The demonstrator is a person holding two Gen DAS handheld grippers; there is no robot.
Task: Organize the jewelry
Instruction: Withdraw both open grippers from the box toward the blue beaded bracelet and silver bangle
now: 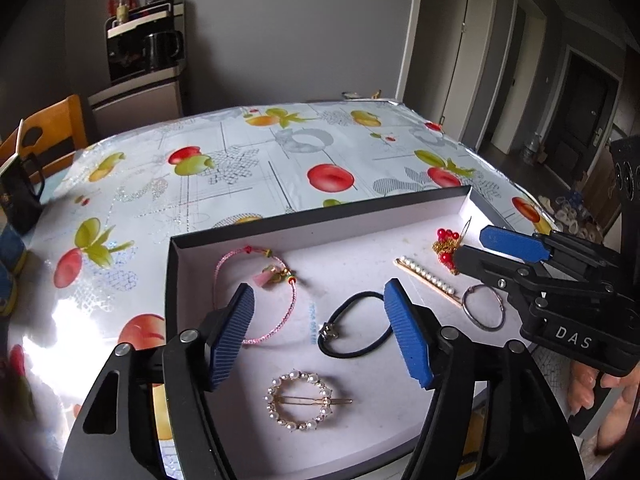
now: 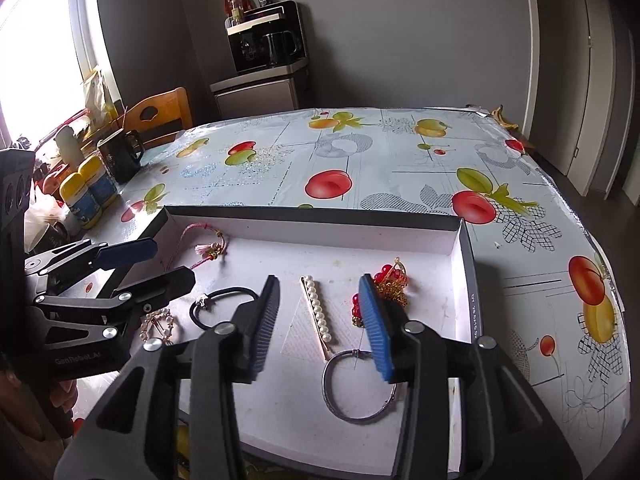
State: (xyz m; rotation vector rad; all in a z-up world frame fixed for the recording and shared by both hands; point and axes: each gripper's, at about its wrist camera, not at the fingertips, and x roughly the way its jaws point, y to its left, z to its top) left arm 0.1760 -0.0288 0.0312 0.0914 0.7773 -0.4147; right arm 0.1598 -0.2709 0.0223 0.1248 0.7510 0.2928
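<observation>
A shallow black box with a white floor (image 1: 360, 240) (image 2: 440, 320) lies on the table and holds the jewelry. In it are a pink cord bracelet (image 1: 288, 308) (image 2: 208, 248), a black hair tie (image 1: 356, 328) (image 2: 224, 300), a round pearl clip (image 1: 300, 402) (image 2: 158, 326), a pearl bar clip (image 1: 430, 278) (image 2: 318, 312), a silver bangle (image 1: 482, 306) (image 2: 356, 388) and a red bead ornament with gold chain (image 1: 446, 250) (image 2: 390, 284). My left gripper (image 1: 320, 336) (image 2: 164, 262) is open above the hair tie. My right gripper (image 2: 320, 324) (image 1: 476, 248) is open above the pearl bar clip.
The table has a fruit-print cloth (image 1: 240, 168) (image 2: 400, 160). A black mug (image 2: 120, 158) (image 1: 20, 196) and yellow-capped bottles (image 2: 86, 196) stand at its left edge. A wooden chair (image 2: 160, 116) and a cabinet with a coffee machine (image 2: 264, 40) stand beyond.
</observation>
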